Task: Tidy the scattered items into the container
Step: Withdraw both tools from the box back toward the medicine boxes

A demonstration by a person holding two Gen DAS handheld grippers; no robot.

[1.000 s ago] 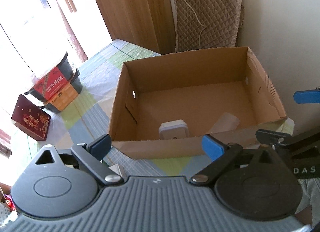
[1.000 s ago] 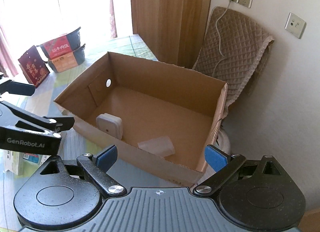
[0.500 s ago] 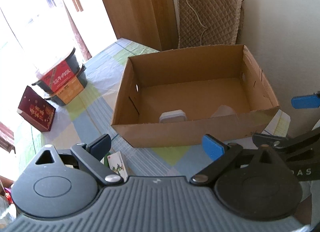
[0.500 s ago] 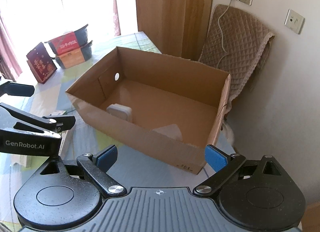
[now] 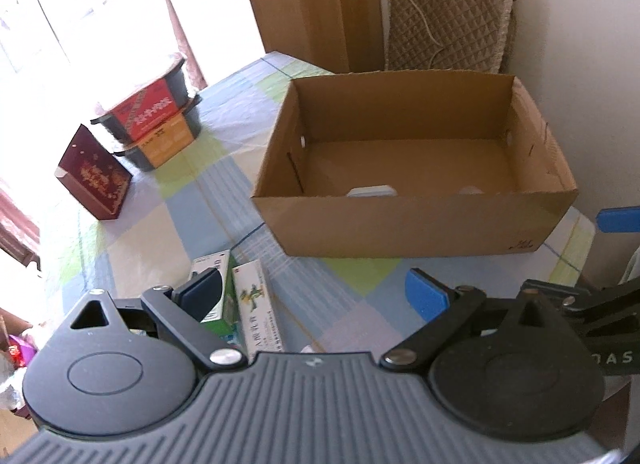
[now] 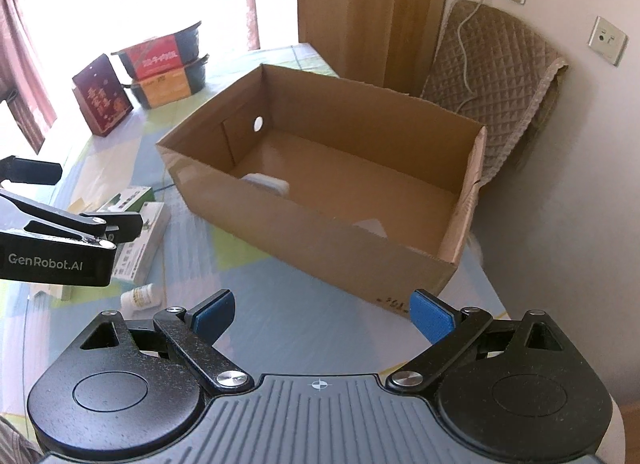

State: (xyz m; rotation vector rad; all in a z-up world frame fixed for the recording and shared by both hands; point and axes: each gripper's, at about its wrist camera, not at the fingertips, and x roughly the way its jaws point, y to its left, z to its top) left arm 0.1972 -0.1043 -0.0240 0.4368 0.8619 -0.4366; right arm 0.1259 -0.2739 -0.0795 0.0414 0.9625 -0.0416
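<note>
Both claws are hanging wide apart over the table with nothing between their blue pads: the left gripper and the right gripper.

Under them, the big table with a blue, green and cream checked cloth is holding everything. On it, the open brown cardboard box is sitting near the wall. Inside the box, a small white square thing is lying by the near wall. The left view is showing only its top edge, while the right view is showing more of it. A pale clear packet is also lying inside, near the right end.

On the cloth, well apart from the box, a dark red gift box is standing beside two stacked black tubs with red and orange labels.

Still outside the box, a green and white carton and a white carton with a green plant picture are lying side by side, just in front of the left claw.

Only the right view is showing a small white bottle lying on its side on the cloth, close to the right claw's left pad.
</note>
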